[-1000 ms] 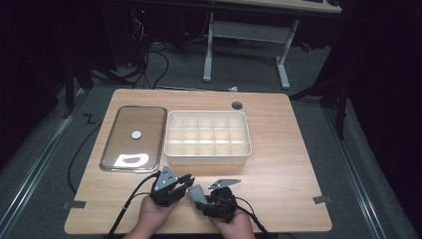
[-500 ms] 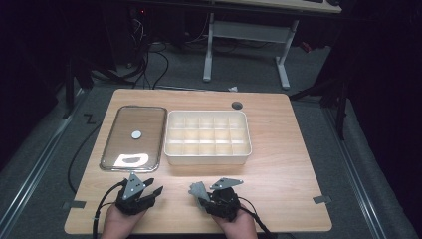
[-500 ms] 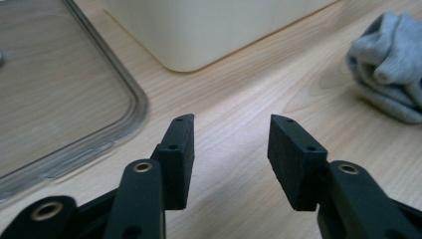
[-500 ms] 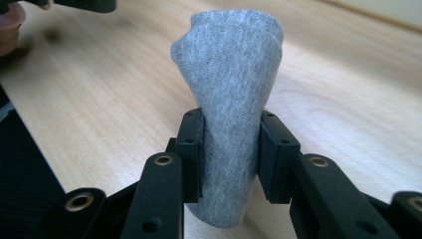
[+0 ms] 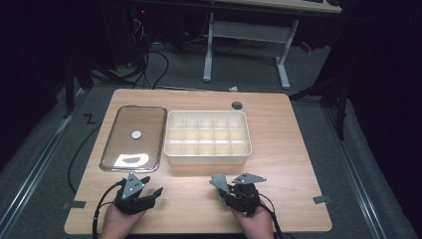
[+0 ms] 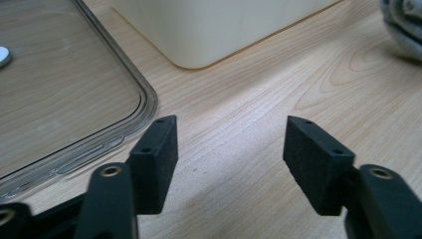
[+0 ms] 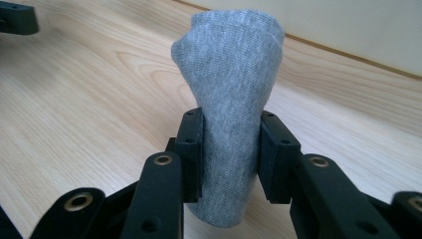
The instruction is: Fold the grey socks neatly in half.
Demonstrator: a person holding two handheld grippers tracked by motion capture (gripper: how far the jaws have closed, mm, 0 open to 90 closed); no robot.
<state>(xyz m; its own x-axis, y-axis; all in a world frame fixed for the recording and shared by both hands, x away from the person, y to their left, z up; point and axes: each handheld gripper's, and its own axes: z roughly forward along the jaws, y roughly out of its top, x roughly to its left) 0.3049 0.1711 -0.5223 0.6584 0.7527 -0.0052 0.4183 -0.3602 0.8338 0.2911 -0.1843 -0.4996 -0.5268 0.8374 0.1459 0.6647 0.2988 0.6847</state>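
Note:
A rolled grey sock (image 7: 231,64) stands upright between the pads of my right gripper (image 7: 231,134), which is shut on it just above the wooden table (image 5: 288,149). In the high view the right gripper (image 5: 221,188) and the sock (image 5: 218,181) are near the front edge, right of centre. At the front left my left gripper (image 5: 152,185) stands open, and its jaws have just been opening. In the left gripper view nothing lies between the jaws of the left gripper (image 6: 231,134), only bare wood. The sock (image 6: 405,25) shows at that view's top right corner.
A cream box with several compartments (image 5: 207,133) stands mid-table, its wall (image 6: 209,30) just ahead of the left gripper. To its left lies a clear flat lid (image 5: 133,137) with a small white disc (image 5: 136,134) on it; the lid's rim (image 6: 144,99) is beside the left jaw.
The two grippers were together at the front centre. The left one has moved off to the left and opened; the right one has shifted right with the sock in it.

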